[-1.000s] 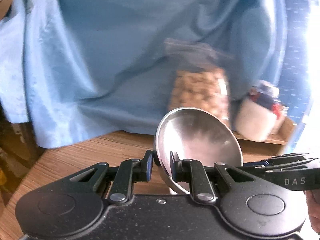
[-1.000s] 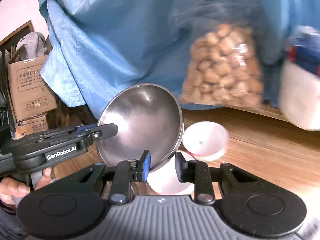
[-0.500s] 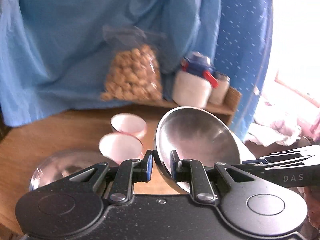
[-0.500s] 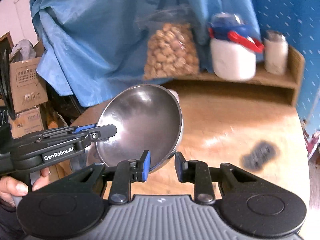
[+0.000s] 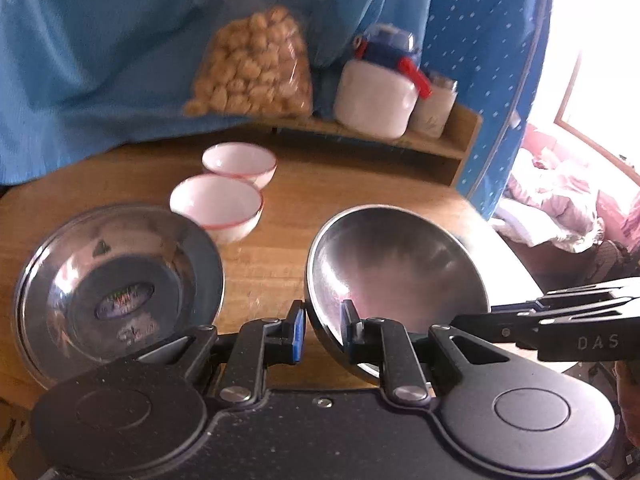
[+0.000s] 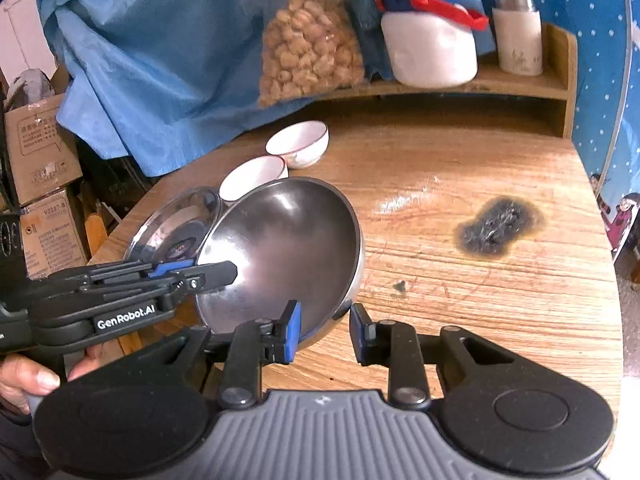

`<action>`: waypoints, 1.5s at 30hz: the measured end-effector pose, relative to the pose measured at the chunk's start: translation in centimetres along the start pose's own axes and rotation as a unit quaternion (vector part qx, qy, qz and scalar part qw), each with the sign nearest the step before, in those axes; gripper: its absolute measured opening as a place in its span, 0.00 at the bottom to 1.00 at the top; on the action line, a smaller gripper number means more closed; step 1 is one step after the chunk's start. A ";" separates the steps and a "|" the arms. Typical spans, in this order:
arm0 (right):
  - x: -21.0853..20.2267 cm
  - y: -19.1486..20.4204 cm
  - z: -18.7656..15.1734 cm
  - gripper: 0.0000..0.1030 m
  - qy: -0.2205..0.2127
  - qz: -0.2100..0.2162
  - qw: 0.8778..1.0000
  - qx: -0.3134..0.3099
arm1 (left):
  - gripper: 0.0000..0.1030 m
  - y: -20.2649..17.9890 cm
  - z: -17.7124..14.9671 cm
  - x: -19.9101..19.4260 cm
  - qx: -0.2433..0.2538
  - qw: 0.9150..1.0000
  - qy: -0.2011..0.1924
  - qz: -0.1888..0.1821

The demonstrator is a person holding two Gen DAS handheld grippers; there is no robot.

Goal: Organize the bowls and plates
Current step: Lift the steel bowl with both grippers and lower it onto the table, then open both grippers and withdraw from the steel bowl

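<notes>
A steel bowl (image 5: pixel 400 264) hangs tilted above the wooden table (image 6: pixel 460 280), held by its rim from two sides. My left gripper (image 5: pixel 322 324) is shut on the near rim, one pad inside and one outside. My right gripper (image 6: pixel 325 330) is shut on the same steel bowl (image 6: pixel 280 248) at its lower edge. Each gripper also shows in the other's view: the right gripper (image 5: pixel 472 320) coming in from the right, the left gripper (image 6: pixel 218 272) from the left. A steel plate (image 5: pixel 116 284) lies flat on the table at the left. Behind it stand two white bowls with red rims (image 5: pixel 216 204) (image 5: pixel 239 162).
A low wooden shelf (image 6: pixel 520 80) at the back carries a bag of snacks (image 6: pixel 308 48), a white jar with a red handle (image 6: pixel 432 48) and a small jar (image 6: pixel 518 40). A dark burn mark (image 6: pixel 500 228) is on the table's right half. Cardboard boxes (image 6: pixel 40 148) stand beyond the left edge.
Both grippers carried the steel bowl sideways and down, from in front of the blue cloth to over the table. The steel plate and both white bowls came into view. Both grips held.
</notes>
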State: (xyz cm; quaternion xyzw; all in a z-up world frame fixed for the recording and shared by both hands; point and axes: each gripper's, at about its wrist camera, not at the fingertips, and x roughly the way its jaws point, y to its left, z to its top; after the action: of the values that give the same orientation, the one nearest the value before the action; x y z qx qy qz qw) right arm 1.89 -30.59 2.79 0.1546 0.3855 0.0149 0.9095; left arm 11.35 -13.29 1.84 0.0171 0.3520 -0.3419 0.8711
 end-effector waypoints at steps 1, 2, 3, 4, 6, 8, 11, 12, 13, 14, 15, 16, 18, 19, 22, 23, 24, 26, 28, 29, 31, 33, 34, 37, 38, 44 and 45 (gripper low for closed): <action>0.2 -0.1 0.0 0.29 0.003 0.001 1.000 0.000 | 0.19 0.1 -0.1 0.2 -0.004 1.000 0.006 0.001; 0.5 -0.2 0.0 0.29 0.005 0.003 1.000 -0.001 | 0.19 0.3 -0.2 0.4 -0.006 1.000 0.009 0.001; 0.7 -0.4 0.0 0.29 0.008 0.005 1.000 -0.001 | 0.19 0.5 -0.3 0.6 -0.010 1.000 0.012 0.000; 0.9 -0.4 0.2 0.29 0.011 0.007 1.000 -0.001 | 0.19 0.7 -0.3 0.7 -0.014 1.000 0.014 -0.001; 1.3 -0.5 0.4 0.29 0.013 0.011 1.000 -0.002 | 0.20 1.0 -0.2 1.0 -0.021 1.000 0.017 -0.002; 1.5 -0.4 0.8 0.29 0.014 0.014 1.000 -0.004 | 0.20 1.2 0.0 1.1 -0.025 1.000 0.016 0.001; 1.8 -0.5 1.3 0.29 0.016 0.016 1.000 -0.007 | 0.20 1.4 0.3 1.4 -0.027 0.999 0.018 0.003; 1.9 -0.6 1.5 0.29 0.016 0.018 1.000 -0.007 | 0.21 1.4 0.4 1.5 -0.027 0.999 0.019 0.004; 2.0 -0.6 1.6 0.29 0.017 0.020 1.000 -0.006 | 0.21 1.4 0.5 1.6 -0.025 0.999 0.021 0.003; 2.1 -0.7 1.8 0.29 0.018 0.021 1.000 -0.005 | 0.22 1.4 0.7 1.6 -0.024 0.999 0.022 0.002; 2.2 -0.8 1.8 0.29 0.019 0.022 1.000 -0.004 | 0.22 1.5 0.8 1.6 -0.024 0.999 0.023 0.001; 2.4 -0.8 1.9 0.29 0.021 0.022 1.000 -0.003 | 0.23 1.5 0.8 1.5 -0.022 0.999 0.023 0.000; 2.5 -0.8 2.0 0.30 0.022 0.022 1.000 -0.005 | 0.23 1.5 0.9 1.5 -0.020 1.000 0.022 0.001; 2.5 -0.7 2.0 0.30 0.020 0.022 1.000 -0.007 | 0.24 1.5 0.9 1.5 -0.020 1.000 0.022 0.002; 2.6 -0.7 2.1 0.32 0.014 0.025 1.000 -0.007 | 0.24 1.5 0.9 1.6 -0.019 1.000 0.022 0.006; 2.6 -0.8 2.1 0.32 0.014 0.026 1.000 -0.005 | 0.24 1.4 0.9 1.6 -0.019 1.000 0.021 0.006; 2.6 -0.8 2.1 0.32 0.014 0.027 1.000 -0.004 | 0.24 1.4 0.9 1.6 -0.019 1.000 0.021 0.006; 2.7 -1.0 2.1 0.32 0.015 0.028 0.999 -0.002 | 0.24 1.3 0.9 1.6 -0.018 1.000 0.018 0.006; 2.7 -1.1 2.1 0.32 0.016 0.027 1.000 -0.002 | 0.25 1.2 0.9 1.5 -0.019 1.000 0.016 0.006; 2.7 -1.1 2.1 0.32 0.016 0.027 1.000 -0.003 | 0.25 1.2 0.9 1.6 -0.019 1.000 0.015 0.006; 2.6 -1.1 2.1 0.34 0.015 0.026 1.000 -0.002 | 0.26 1.2 0.9 1.6 -0.019 1.000 0.016 0.004; 2.6 -1.2 2.1 0.36 0.016 0.026 1.000 -0.005 | 0.28 1.2 0.9 1.7 -0.020 1.000 0.017 0.000; 2.6 -1.3 2.2 0.36 0.016 0.025 1.000 -0.006 | 0.29 1.2 0.9 1.7 -0.020 1.000 0.017 -0.002; 2.7 -1.1 2.2 0.38 0.015 0.022 1.000 -0.008 | 0.34 1.2 1.1 1.7 -0.018 1.000 0.018 -0.004; 2.7 -1.2 2.2 0.38 0.013 0.020 1.000 -0.011 | 0.36 1.2 1.1 1.7 -0.018 1.000 0.019 -0.005; 2.2 -1.3 2.5 0.59 -0.004 0.022 1.000 -0.016 | 0.74 1.0 1.5 0.8 -0.020 1.000 0.004 0.000; 2.1 -1.4 2.6 0.63 -0.007 0.021 1.000 -0.017 | 0.80 0.9 1.6 0.5 -0.020 1.000 0.000 0.000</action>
State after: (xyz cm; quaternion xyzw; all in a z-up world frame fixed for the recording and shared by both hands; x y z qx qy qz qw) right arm 5.05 -32.30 2.67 0.1474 0.3752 0.0393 0.9143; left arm 13.13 -13.29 2.52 0.0001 0.3590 -0.3346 0.8713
